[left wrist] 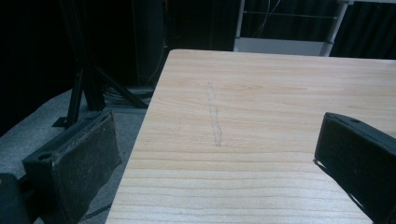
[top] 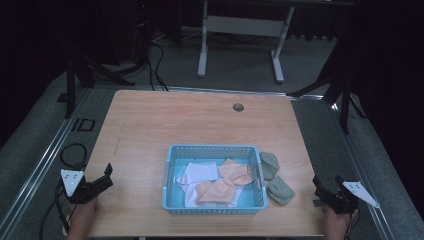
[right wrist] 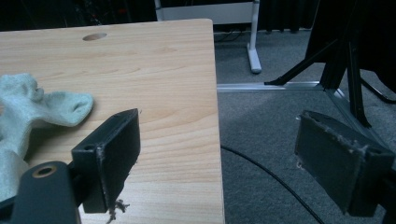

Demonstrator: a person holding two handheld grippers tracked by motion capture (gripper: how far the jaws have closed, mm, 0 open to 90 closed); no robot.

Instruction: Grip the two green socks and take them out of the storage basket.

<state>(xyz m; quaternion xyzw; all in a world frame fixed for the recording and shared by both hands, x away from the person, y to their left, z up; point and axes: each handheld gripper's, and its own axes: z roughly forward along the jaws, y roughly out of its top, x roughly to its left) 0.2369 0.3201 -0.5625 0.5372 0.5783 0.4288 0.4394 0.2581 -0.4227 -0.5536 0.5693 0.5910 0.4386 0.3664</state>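
Observation:
A blue plastic basket (top: pixel 215 148) stands at the front middle of the wooden table (top: pixel 200 120). Inside it lie white cloths (top: pixel 197 172) and peach socks (top: pixel 235 171). Two pale green socks (top: pixel 280 191) rest on the table just right of the basket; one green sock (right wrist: pixel 37 105) lies left of my right gripper's left jaw. My left gripper (top: pixel 108 176) (left wrist: pixel 215 140) hovers open at the table's front left edge, nothing between its jaws. At the front right corner my right gripper (top: pixel 327 182) (right wrist: pixel 219 135) is open and straddles the table's right edge.
A round cable hole (top: pixel 238 107) sits near the table's far edge. A faint scratch (left wrist: pixel 215 121) marks the left part of the tabletop. Black stands (top: pixel 75 75) flank the table, a white desk frame (top: pixel 240 25) is behind, and cables (top: pixel 72 152) lie on the grey floor.

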